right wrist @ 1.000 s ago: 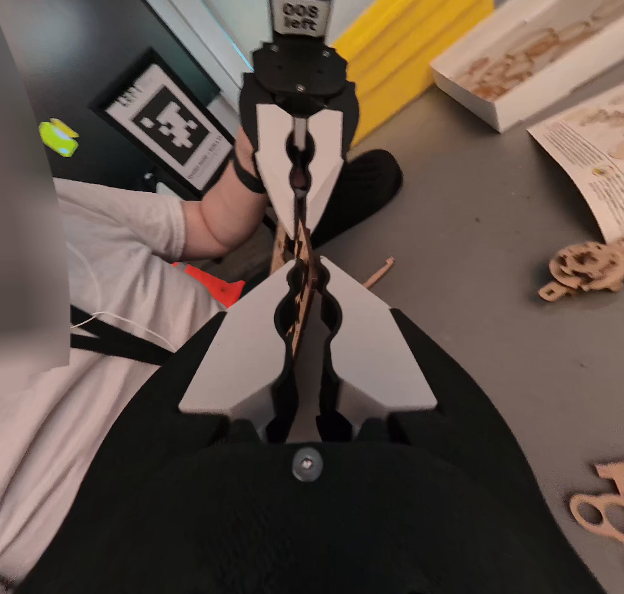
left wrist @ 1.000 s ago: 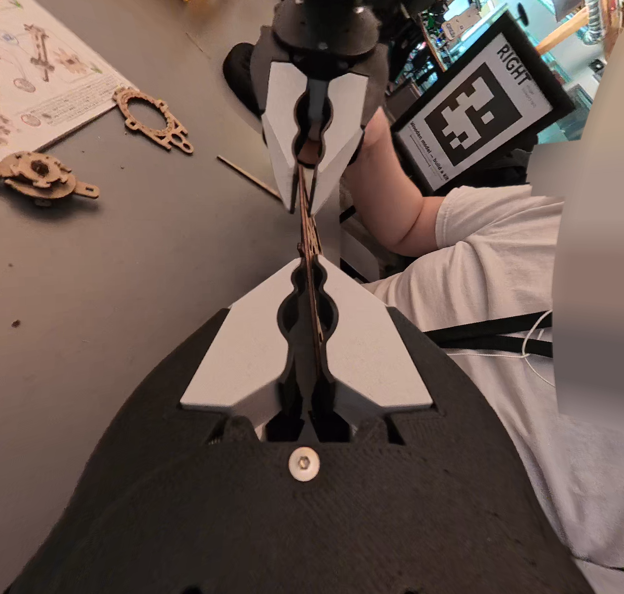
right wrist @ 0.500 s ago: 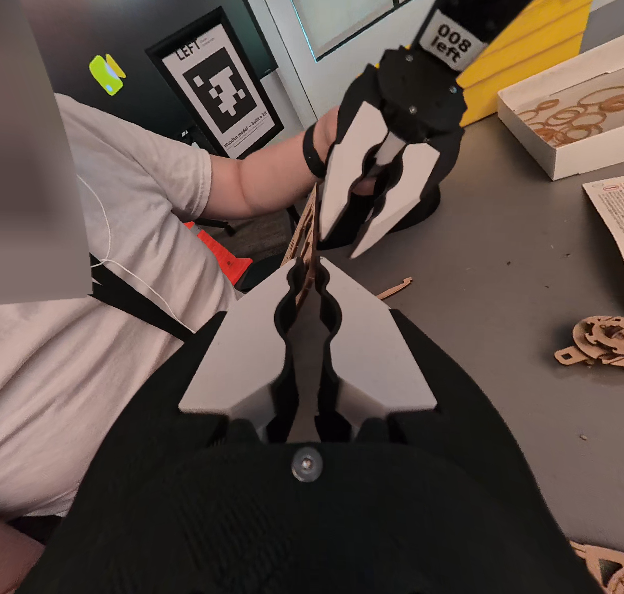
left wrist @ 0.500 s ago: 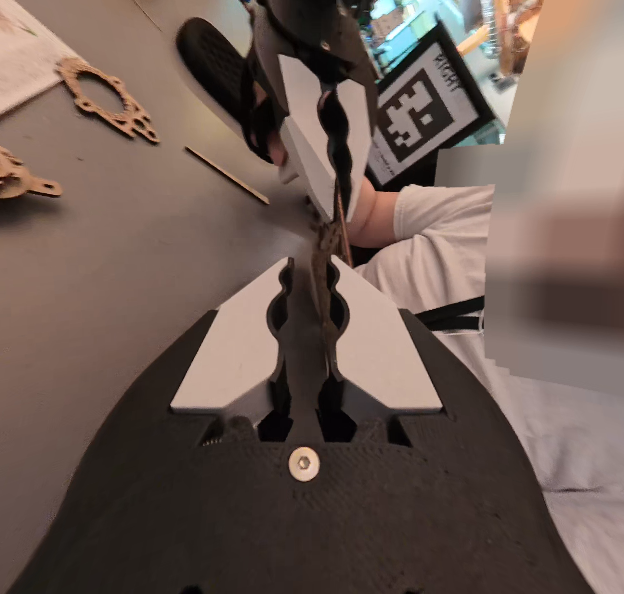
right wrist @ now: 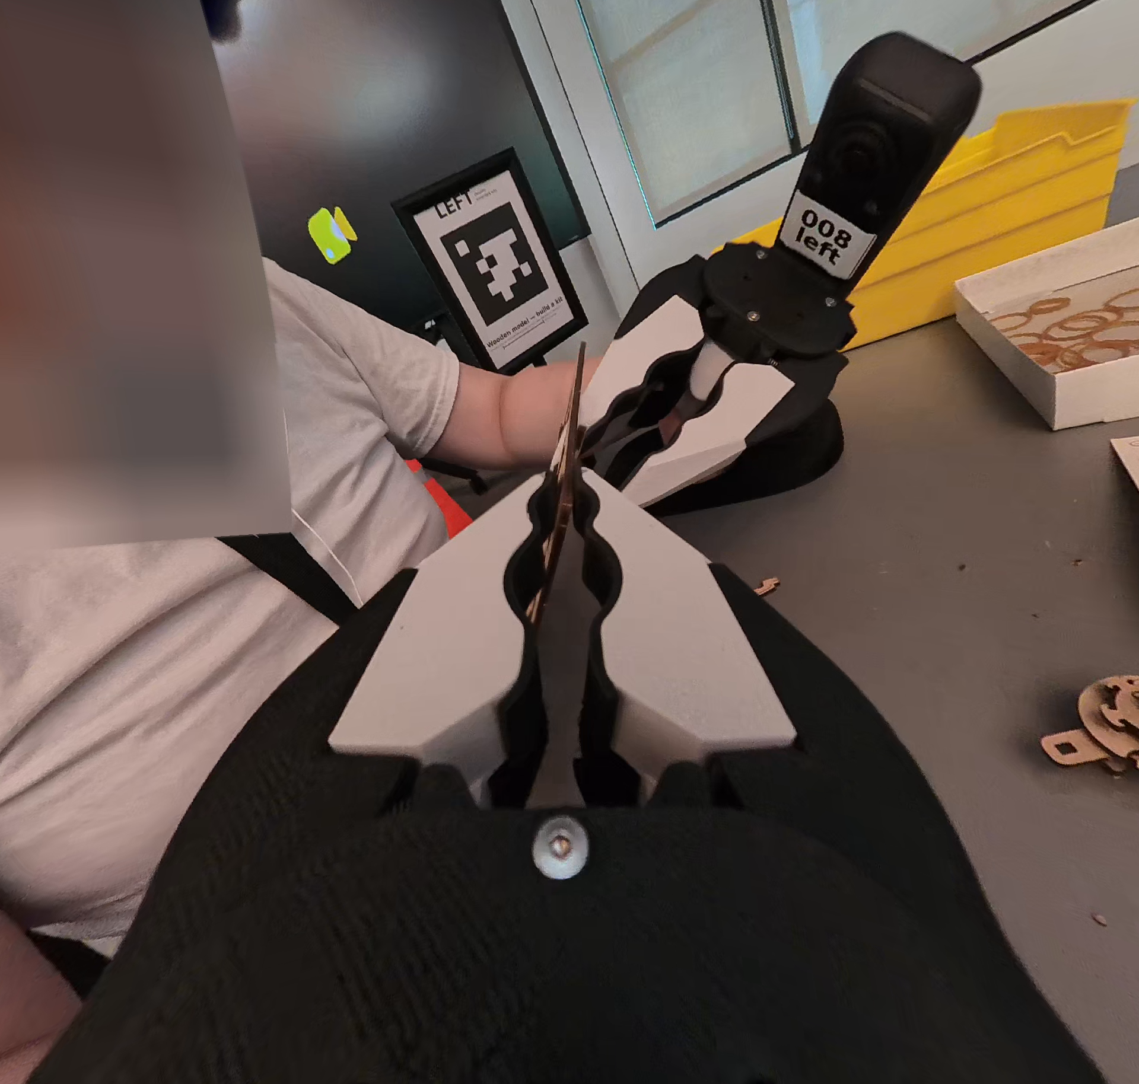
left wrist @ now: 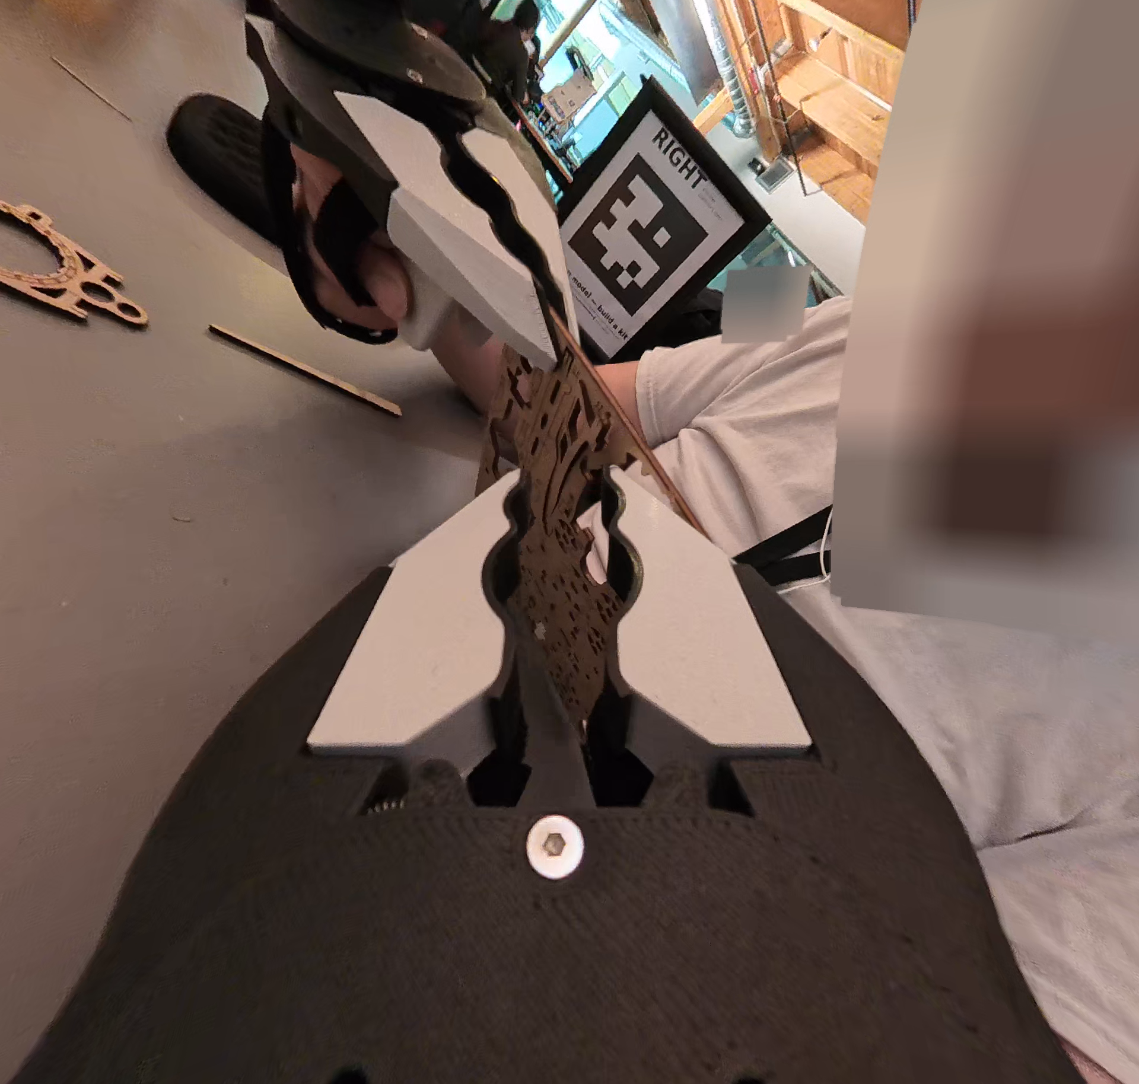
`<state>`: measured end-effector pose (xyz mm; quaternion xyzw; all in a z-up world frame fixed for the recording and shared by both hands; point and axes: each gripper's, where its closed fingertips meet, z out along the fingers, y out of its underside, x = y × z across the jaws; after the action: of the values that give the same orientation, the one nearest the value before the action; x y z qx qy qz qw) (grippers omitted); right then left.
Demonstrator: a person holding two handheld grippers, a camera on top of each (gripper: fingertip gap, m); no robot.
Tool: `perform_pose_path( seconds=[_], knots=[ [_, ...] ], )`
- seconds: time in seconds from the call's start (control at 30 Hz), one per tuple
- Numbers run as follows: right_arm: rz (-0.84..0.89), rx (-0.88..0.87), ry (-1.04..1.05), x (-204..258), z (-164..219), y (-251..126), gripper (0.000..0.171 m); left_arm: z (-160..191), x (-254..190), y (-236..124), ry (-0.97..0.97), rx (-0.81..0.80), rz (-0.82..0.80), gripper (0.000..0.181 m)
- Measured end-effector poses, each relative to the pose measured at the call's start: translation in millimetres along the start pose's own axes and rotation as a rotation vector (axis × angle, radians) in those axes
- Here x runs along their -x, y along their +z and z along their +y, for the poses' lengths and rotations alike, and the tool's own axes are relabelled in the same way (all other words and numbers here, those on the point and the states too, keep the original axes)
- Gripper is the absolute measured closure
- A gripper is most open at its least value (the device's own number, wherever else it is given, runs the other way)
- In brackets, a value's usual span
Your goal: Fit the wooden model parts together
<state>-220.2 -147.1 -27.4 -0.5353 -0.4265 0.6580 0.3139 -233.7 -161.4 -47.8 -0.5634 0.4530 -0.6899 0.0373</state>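
The left claw point(left wrist: 564, 487) has a flat, laser-cut wooden fretwork piece point(left wrist: 564, 592) lying in the gap between its 2 white fingers point(left wrist: 431, 635); the gap is narrow, yet whether the fingers pinch the piece or merely flank it cannot be told. The right claw point(left wrist: 555, 346), coming down from above in the left wrist view, has its fingers drawn together on a thin wooden sheet point(left wrist: 622, 420), seen edge-on, which runs slantwise and meets the fretwork piece just above the left claw's tips. In the right wrist view the right claw point(right wrist: 564, 481) grips that same sheet point(right wrist: 570, 438) upright between its tips, and the left claw point(right wrist: 607, 466) lies just beyond, tilted, with its fingers a little apart. Both pieces are held up off the grey bench point(left wrist: 154, 500), in front of the person's white shirt point(right wrist: 154, 654). On the bench lie a wooden ring part point(left wrist: 68, 278), a thin wooden stick point(left wrist: 305, 370), a small assembled wooden part point(right wrist: 1103, 728), a white tray of wooden rings point(right wrist: 1060, 340) and a yellow bin point(right wrist: 998, 204). A framed marker card point(left wrist: 653, 235) stands behind.
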Motion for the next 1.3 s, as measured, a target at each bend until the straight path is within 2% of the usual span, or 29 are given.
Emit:
perform_pose_path(
  seconds=[0.17, 0.27, 0.4, 0.53, 0.73, 0.83, 0.93, 1.07, 1.13, 1.23, 1.3],
  knots=[
    [-0.066, -0.036, 0.038, 4.1, 0.4, -1.8, 0.169, -6.9, 1.7, -5.9, 0.020, -0.081, -0.001, 0.165],
    [-0.049, -0.027, 0.044, 0.0, 3.6, 0.2, 0.169, -13.2, 1.3, -12.1, 0.035, -0.138, -0.010, 0.165],
    [-0.062, -0.033, 0.059, -0.7, 3.7, 1.6, 0.169, -8.5, 1.6, -8.9, 0.049, -0.114, -0.034, 0.163],
    [0.016, -0.052, 0.096, -13.2, 4.2, -1.5, 0.169, -11.0, 13.1, -21.9, 0.031, -0.174, -0.133, 0.161],
    [0.108, -0.147, 0.096, -13.3, -3.0, -17.6, 0.169, -13.4, 12.3, -62.1, 0.007, -0.416, -0.253, 0.139],
    [0.122, -0.186, 0.111, -12.5, -6.5, -21.7, 0.170, -14.2, 9.3, -67.6, 0.041, -0.432, -0.311, 0.121],
    [0.126, -0.201, 0.104, -10.3, -8.7, -23.2, 0.170, -15.0, 9.5, -68.8, 0.038, -0.402, -0.333, 0.118],
    [0.152, -0.187, 0.114, -9.9, -4.1, -27.3, 0.170, -32.8, 3.3, -103.8, 0.101, -0.512, -0.429, 0.118],
    [0.191, -0.147, 0.137, -16.5, 2.1, -25.6, 0.170, -38.0, -4.7, -98.4, 0.128, -0.421, -0.450, 0.117],
    [0.195, -0.114, 0.140, -19.7, 0.9, -18.2, 0.169, -19.2, -3.5, -49.1, 0.083, 0.019, -0.474, 0.117],
    [0.217, -0.098, 0.128, -22.3, -1.7, -14.6, 0.169, -12.3, 8.0, -28.0, 0.087, 0.218, -0.545, 0.129]
  ],
)
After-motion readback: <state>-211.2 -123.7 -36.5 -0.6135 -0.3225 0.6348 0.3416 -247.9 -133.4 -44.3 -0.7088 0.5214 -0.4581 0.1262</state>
